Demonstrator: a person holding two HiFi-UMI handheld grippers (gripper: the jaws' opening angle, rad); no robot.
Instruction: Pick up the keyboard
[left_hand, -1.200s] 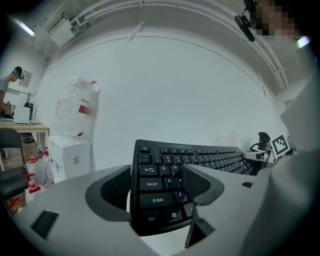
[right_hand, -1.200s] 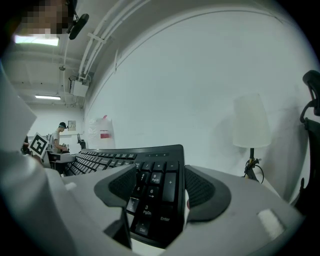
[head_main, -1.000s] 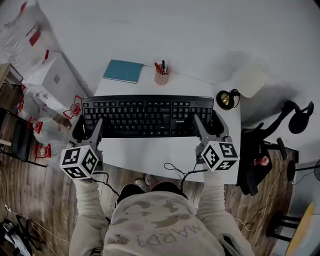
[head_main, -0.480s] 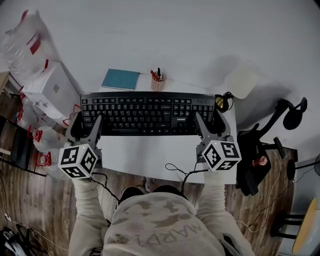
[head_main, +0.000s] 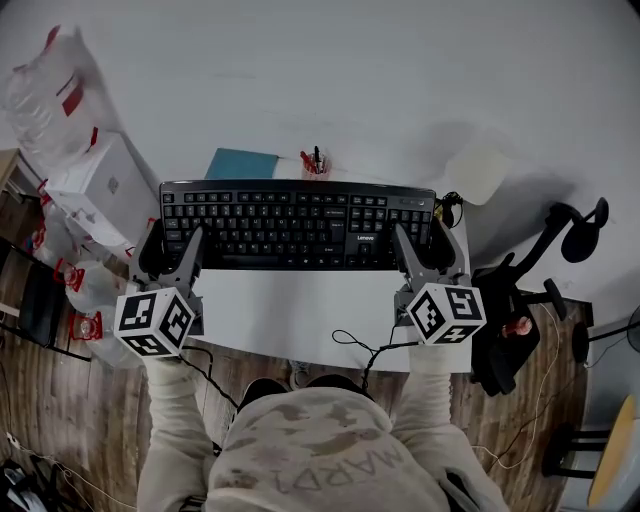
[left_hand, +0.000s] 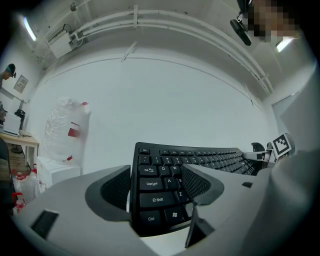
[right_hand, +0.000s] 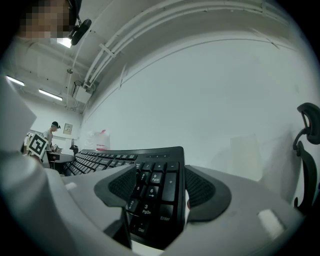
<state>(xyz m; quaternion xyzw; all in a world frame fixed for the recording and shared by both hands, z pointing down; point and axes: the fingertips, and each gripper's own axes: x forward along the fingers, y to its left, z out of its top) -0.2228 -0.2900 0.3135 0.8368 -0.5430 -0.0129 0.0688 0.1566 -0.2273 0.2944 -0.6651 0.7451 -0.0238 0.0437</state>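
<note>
left gripper (head_main: 172, 248) is clamped on the keyboard (head_main: 297, 225) at its left end, ctrl and shift keys between the pads. right gripper (head_main: 424, 246) bites the numpad end. keyboard's held up over the white desk (head_main: 300, 310), its far edge overlapping the blue notebook (head_main: 240, 163) and pen cup (head_main: 315, 163).

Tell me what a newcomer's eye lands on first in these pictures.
The black keyboard fills the middle of the head view. The left gripper and the right gripper clamp its two ends, each with one jaw over the keys. It seems raised above the white desk, and hides the near edge of the teal notebook and the base of the pen cup behind it.
</note>
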